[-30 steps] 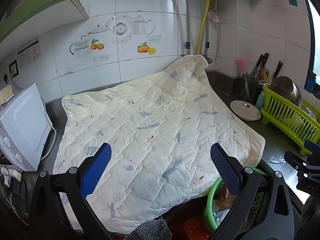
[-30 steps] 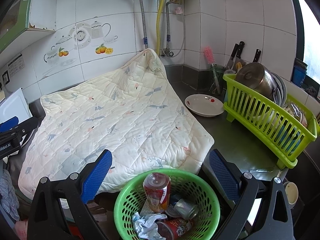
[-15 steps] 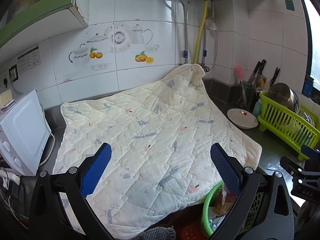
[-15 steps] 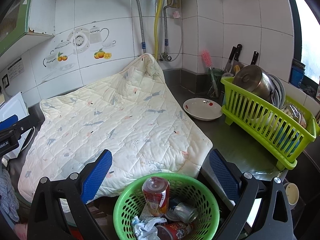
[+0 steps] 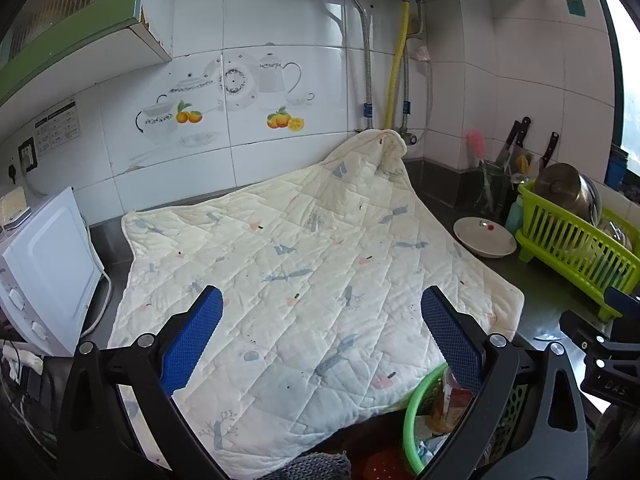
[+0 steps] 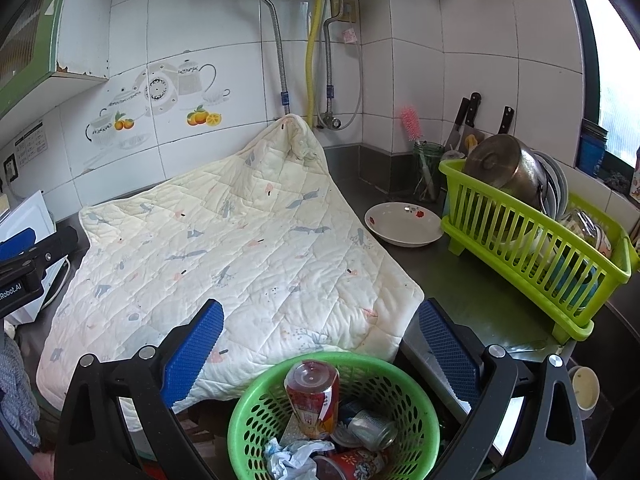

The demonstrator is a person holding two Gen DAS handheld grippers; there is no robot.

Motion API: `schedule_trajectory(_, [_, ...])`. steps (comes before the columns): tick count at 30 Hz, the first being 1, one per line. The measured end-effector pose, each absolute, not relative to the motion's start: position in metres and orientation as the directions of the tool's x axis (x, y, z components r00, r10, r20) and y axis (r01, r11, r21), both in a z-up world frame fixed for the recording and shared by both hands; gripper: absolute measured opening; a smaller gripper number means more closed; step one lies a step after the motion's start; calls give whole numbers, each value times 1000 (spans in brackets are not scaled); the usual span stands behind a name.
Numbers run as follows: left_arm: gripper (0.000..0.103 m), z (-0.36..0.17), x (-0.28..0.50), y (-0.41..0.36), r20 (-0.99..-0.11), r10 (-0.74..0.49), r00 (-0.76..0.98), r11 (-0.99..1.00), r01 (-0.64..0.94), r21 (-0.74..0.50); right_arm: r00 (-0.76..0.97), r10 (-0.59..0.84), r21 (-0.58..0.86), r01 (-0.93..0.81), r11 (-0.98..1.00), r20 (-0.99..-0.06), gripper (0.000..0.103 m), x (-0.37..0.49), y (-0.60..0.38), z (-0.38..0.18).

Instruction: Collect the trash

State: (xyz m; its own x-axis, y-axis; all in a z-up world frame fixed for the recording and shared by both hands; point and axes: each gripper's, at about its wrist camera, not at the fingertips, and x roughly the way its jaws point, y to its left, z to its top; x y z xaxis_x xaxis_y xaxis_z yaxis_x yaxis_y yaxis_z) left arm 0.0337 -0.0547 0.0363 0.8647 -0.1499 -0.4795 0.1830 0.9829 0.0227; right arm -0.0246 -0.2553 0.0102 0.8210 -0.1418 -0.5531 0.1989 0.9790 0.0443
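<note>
A round green basket [image 6: 416, 400] sits low at the near counter edge, holding a red can [image 6: 313, 399], a silver can [image 6: 370, 429], crumpled paper [image 6: 296, 456] and another red can [image 6: 356, 465]. My right gripper [image 6: 319, 348] hangs open above the basket's far rim, nothing between its blue pads. My left gripper [image 5: 320, 338] is open too, over the cream quilted cloth [image 5: 304, 276] that covers the counter. The basket rim [image 5: 412, 420] shows at the lower right of the left wrist view, partly hidden by the right finger.
A white bowl [image 6: 402, 224] and a green dish rack [image 6: 532, 236] with a steel pot [image 6: 506, 168] stand on the right. Knives [image 6: 466, 120] and a pink brush [image 6: 412, 124] are in the corner. A white appliance [image 5: 44, 264] stands at the left. Pipes [image 6: 312, 60] run down the tiled wall.
Both grippers have drawn back and risen a little, so the quilt and basket look smaller and more wall shows. Both stay open; the basket's contents have not moved.
</note>
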Motion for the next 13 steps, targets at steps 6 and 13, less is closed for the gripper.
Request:
schedule_trajectory(6, [98, 36, 33, -61, -481, -160, 862, 980, 197, 27, 824, -144, 50, 204, 978, -548, 95, -26, -258, 12])
schedule_trajectory(13, [98, 35, 33, -65, -484, -169, 858, 978, 208, 26, 824, -151, 52, 213, 976, -547, 95, -27, -260, 12])
